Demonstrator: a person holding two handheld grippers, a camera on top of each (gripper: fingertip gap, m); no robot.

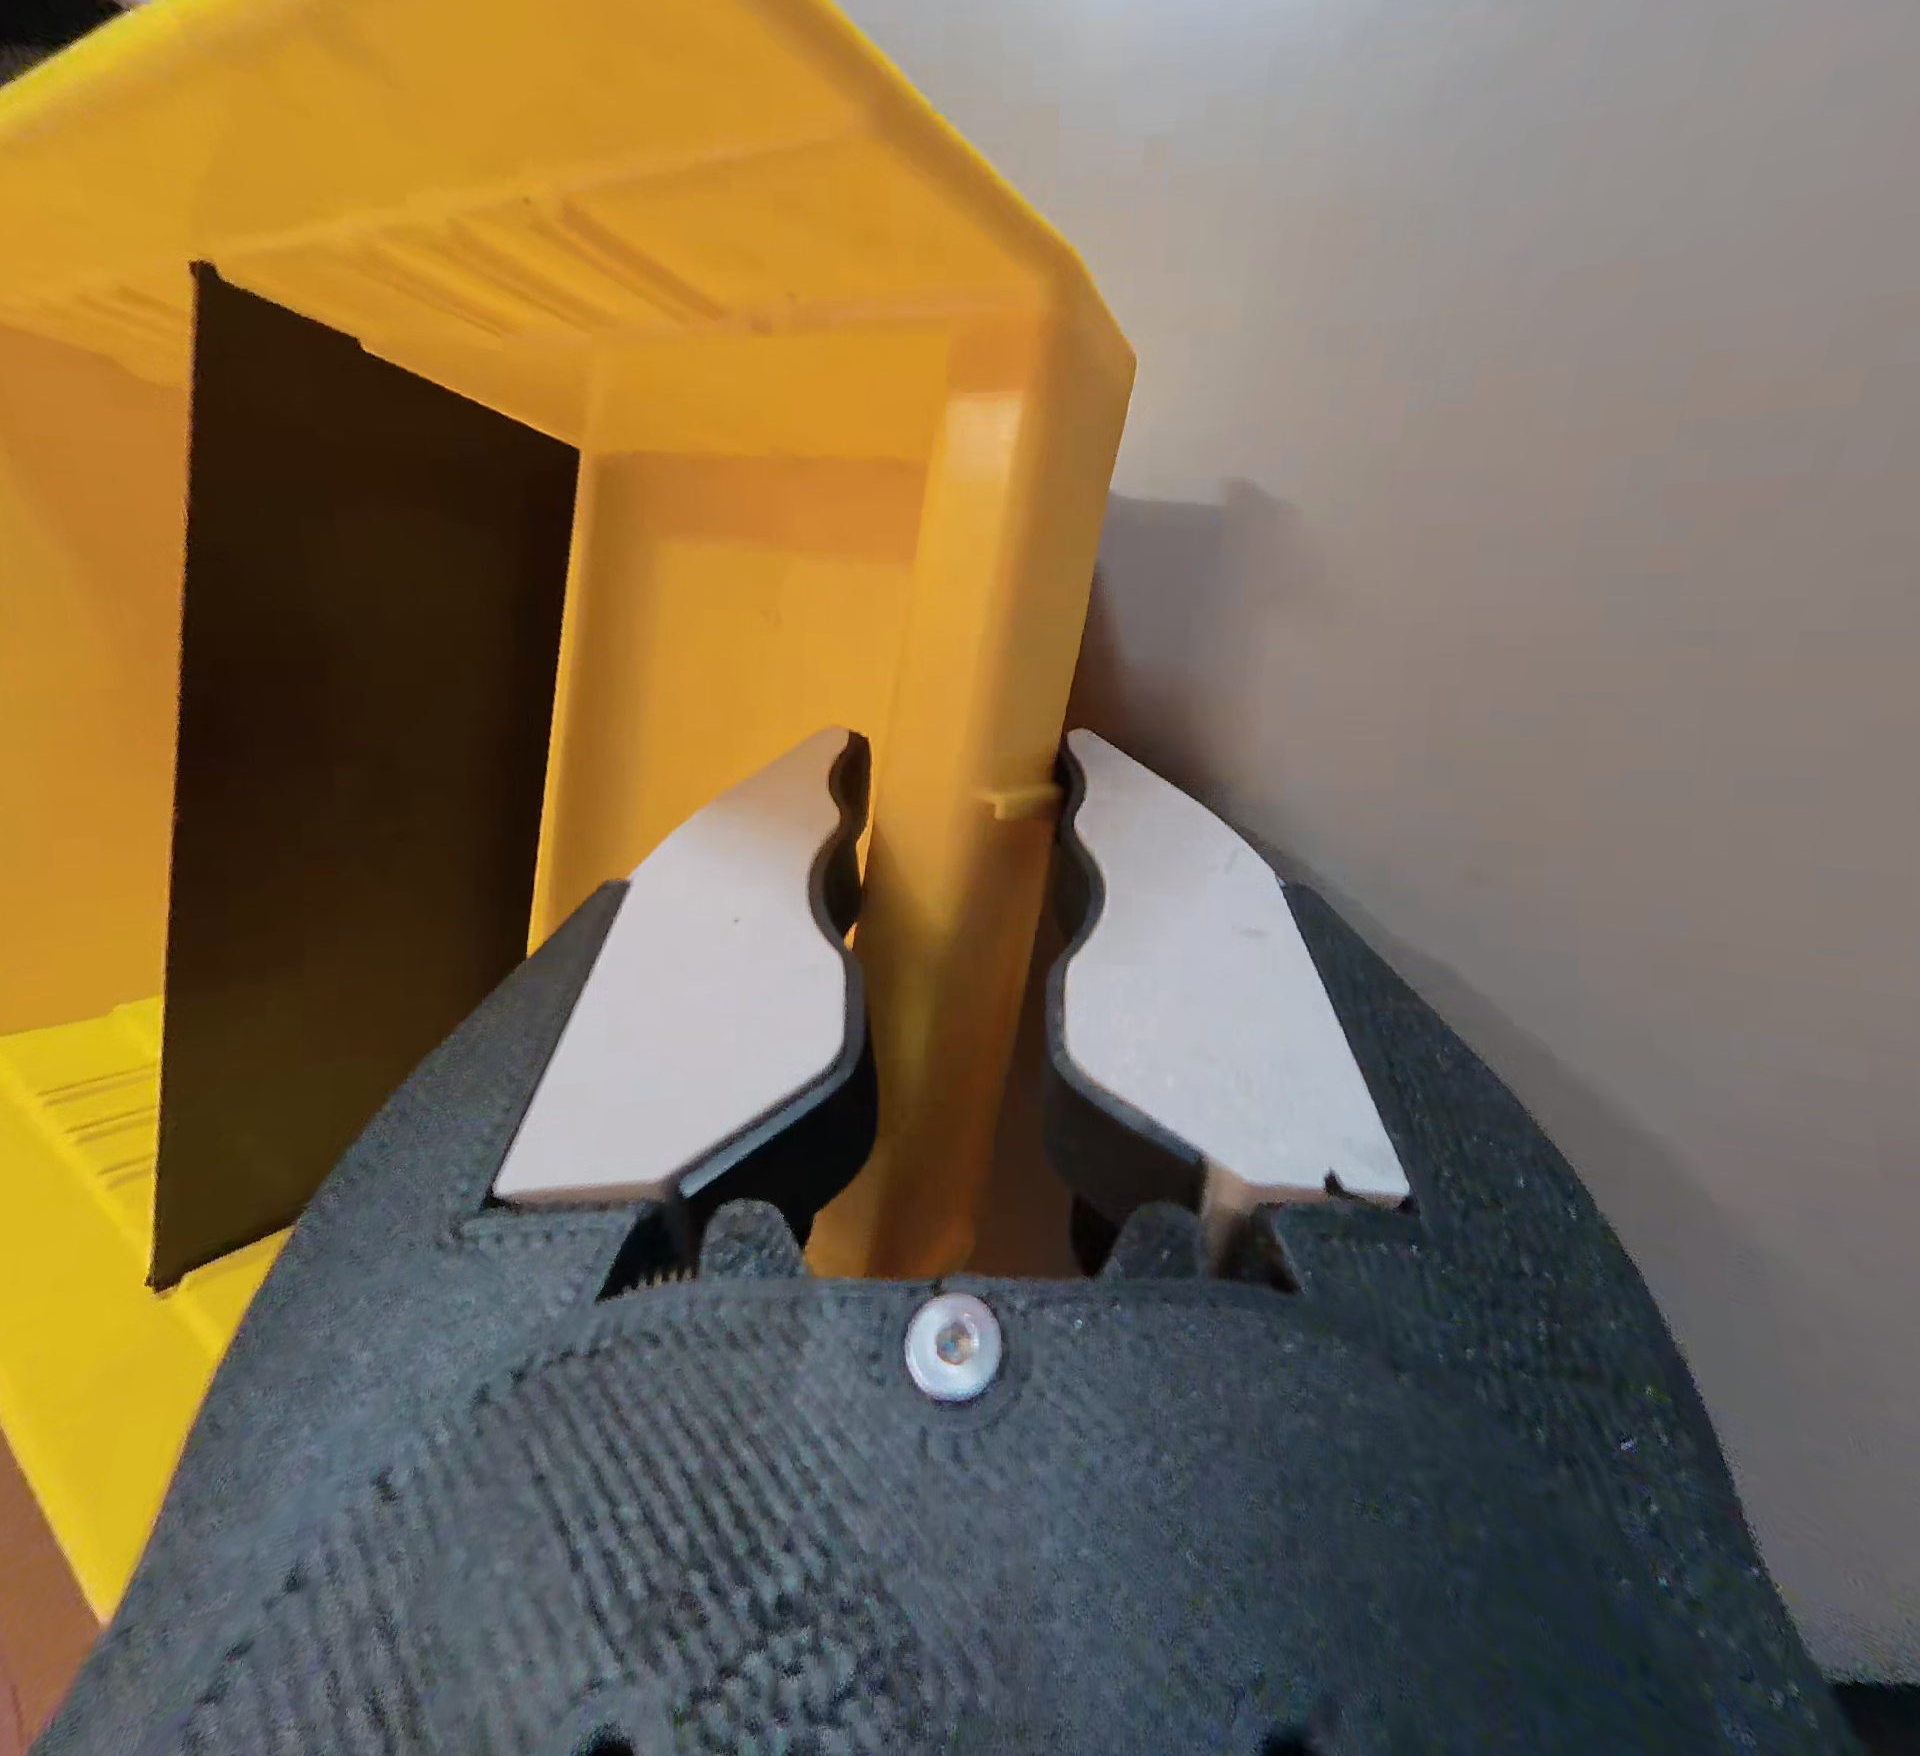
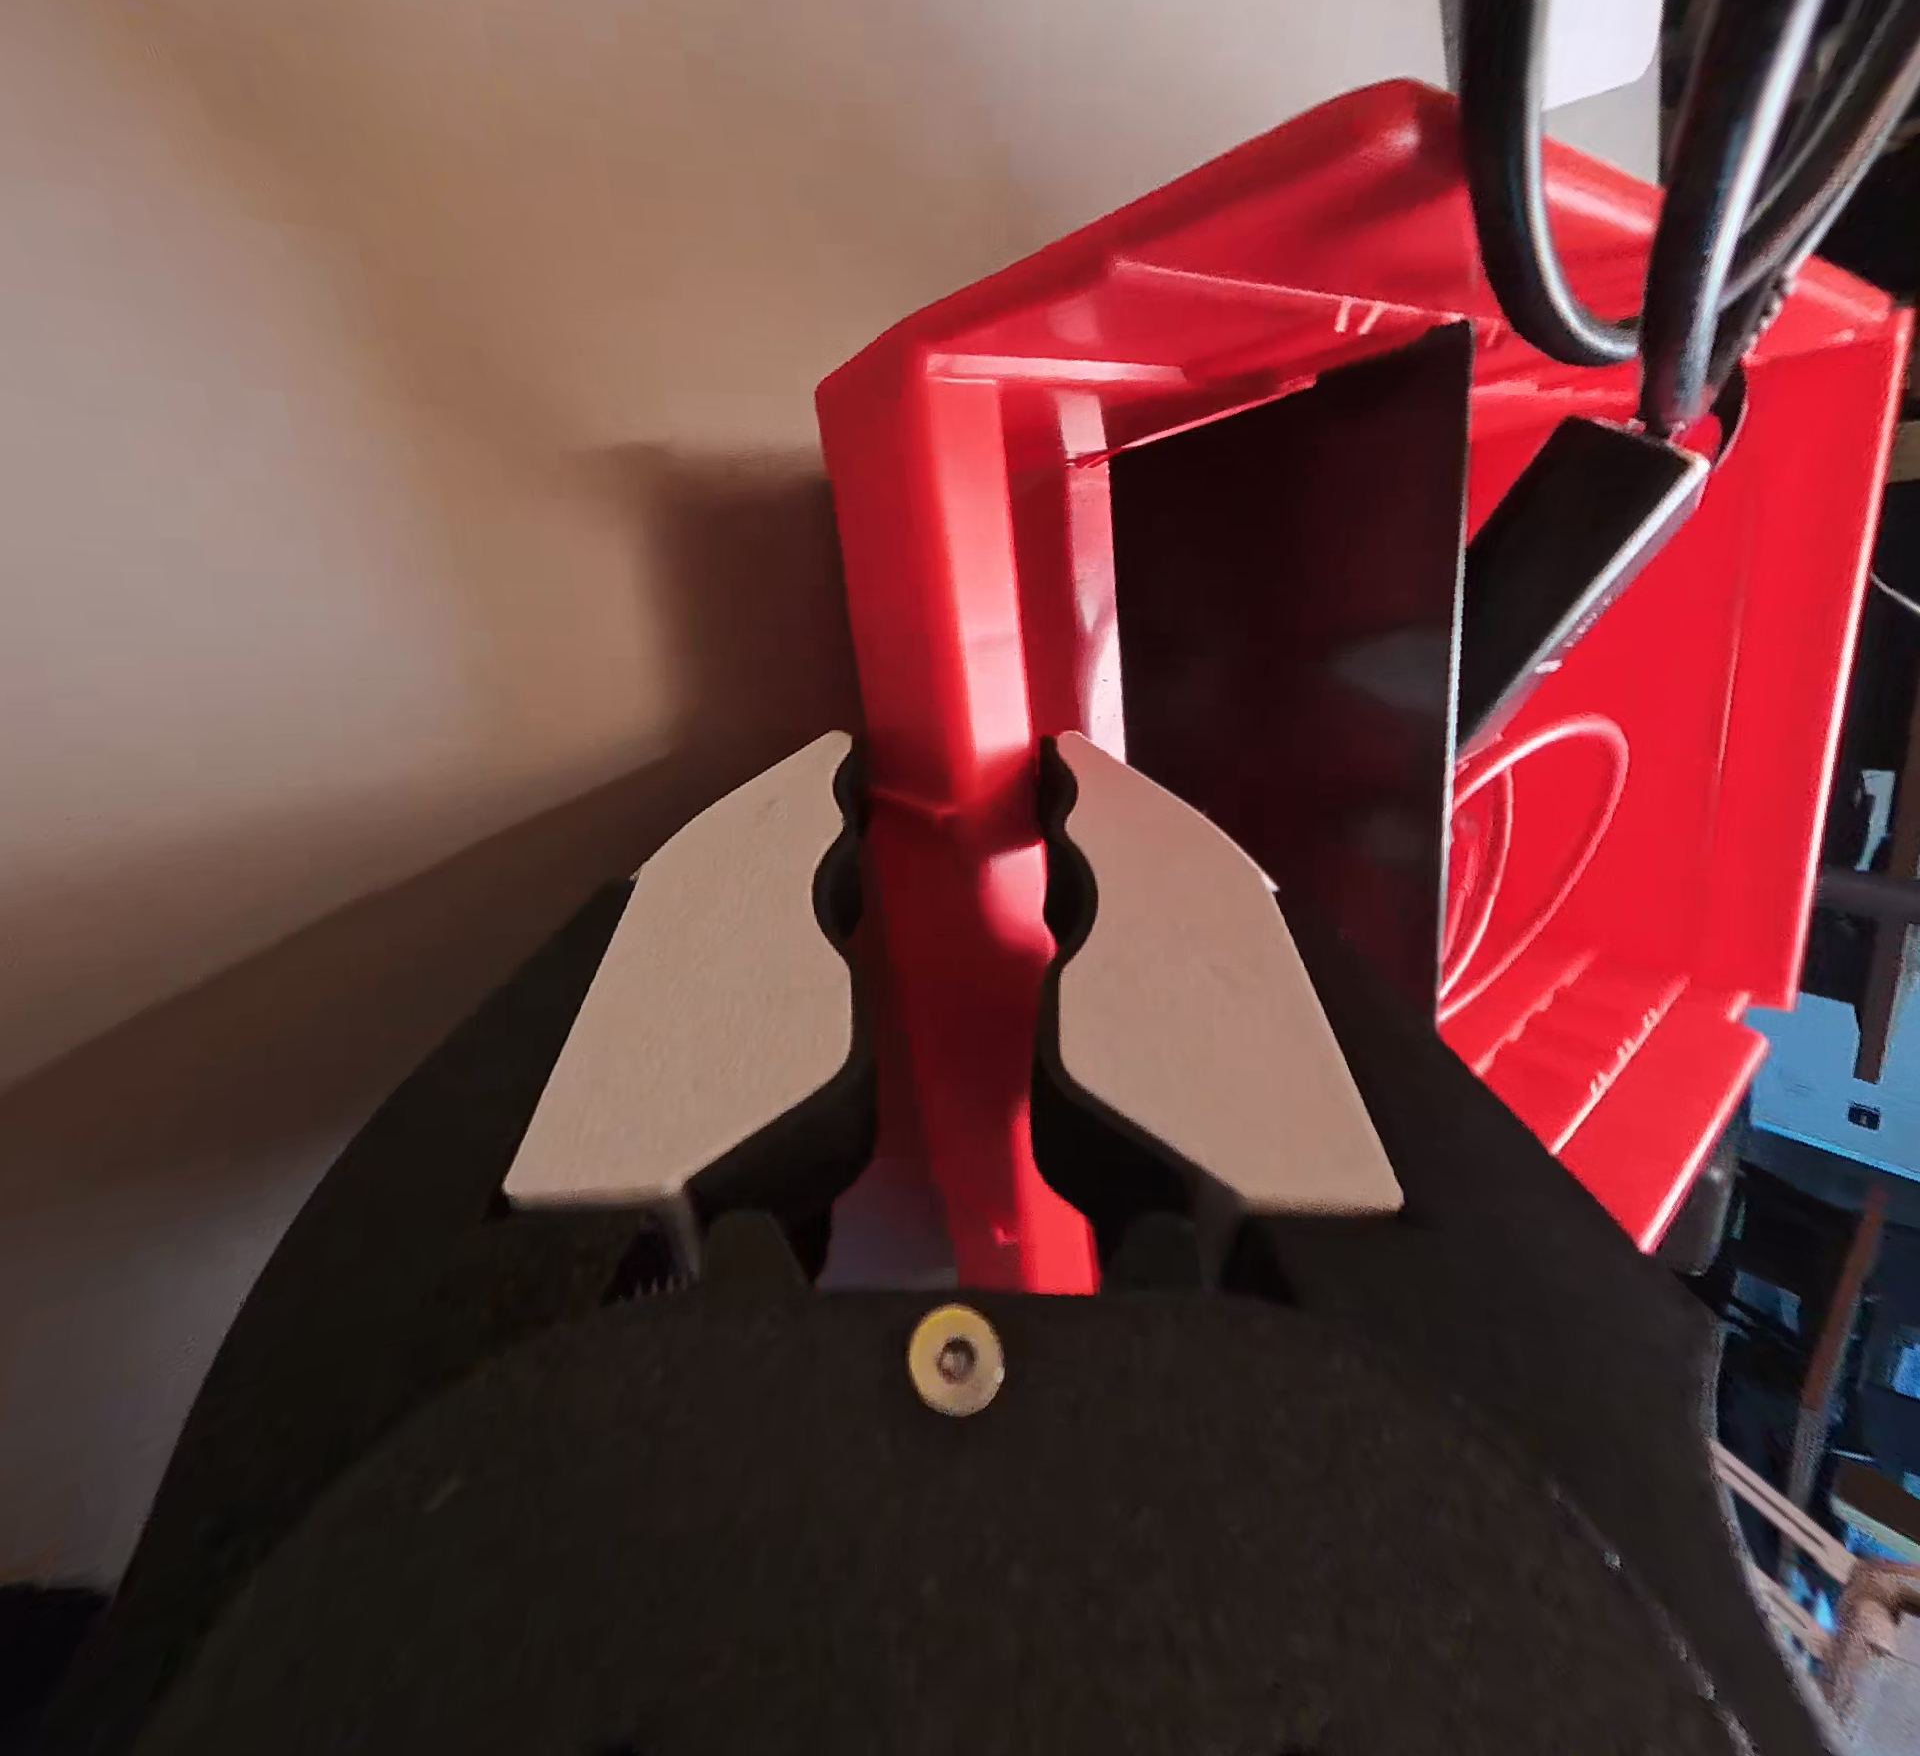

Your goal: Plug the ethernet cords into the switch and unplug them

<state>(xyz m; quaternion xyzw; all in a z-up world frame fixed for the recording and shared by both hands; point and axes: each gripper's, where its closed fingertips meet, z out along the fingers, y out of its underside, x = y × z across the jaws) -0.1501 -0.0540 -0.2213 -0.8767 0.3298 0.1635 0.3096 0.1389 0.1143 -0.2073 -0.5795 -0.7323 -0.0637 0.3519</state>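
Left gripper [image 1: 961,771] clamped on the corner wall of a yellow bin [image 1: 644,179], jaws closed down to the width of that wall, one pad on each face. Right gripper [image 2: 948,771] likewise pinched on the corner wall of a red bin [image 2: 1621,771], jaws narrowed onto the plastic.

No plugging or unplugging visible. Judged from both views, still at the fetching stage: bins held, contents not yet laid out on any desk. All of the plug-in and pull-out work apparently left to do.

Inside the red bin, at about 2 o'clock from the right gripper, a flat dark slab with a pale metallic edge [image 2: 1579,584], tilted against the bin wall; possibly the switch, though too blurred and too far off-axis to confirm. Black cables [image 2: 1527,148] hanging in a loop at 1 o'clock, running down toward that slab; whether plugged into it, cannot tell. A thin pale wire [image 2: 1538,833] coiled in an oval at the bin's bottom.

Both bins glossy moulded plastic, with ribbed slots along the inner walls and a dark, smooth divider panel [image 1: 364,719] standing in the yellow one. Gripper bodies matte black with layered print texture, fingers faced in flat pale plates with wavy black rubbery edges. Plain off-white wall [image 1: 1507,356] behind, smooth.
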